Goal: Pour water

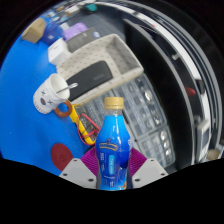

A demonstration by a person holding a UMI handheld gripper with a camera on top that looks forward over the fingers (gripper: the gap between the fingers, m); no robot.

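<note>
A blue drink bottle [112, 145] with a gold cap and a blue label stands upright between my fingers. My gripper [112, 166] is shut on the bottle, with both purple pads [88, 162] pressing its lower body from either side. The bottle appears lifted above the blue surface [30, 110]. A white cup [48, 97] lies beyond the fingers, off to the left of the bottle on the blue surface. No water stream is visible.
An orange tool [72, 115] lies on the blue surface between the cup and the bottle. A beige tray [100, 62] holding a dark flat object sits farther ahead. A grey grated surface [150, 110] spreads to the right. A dark red disc [62, 154] lies near the left finger.
</note>
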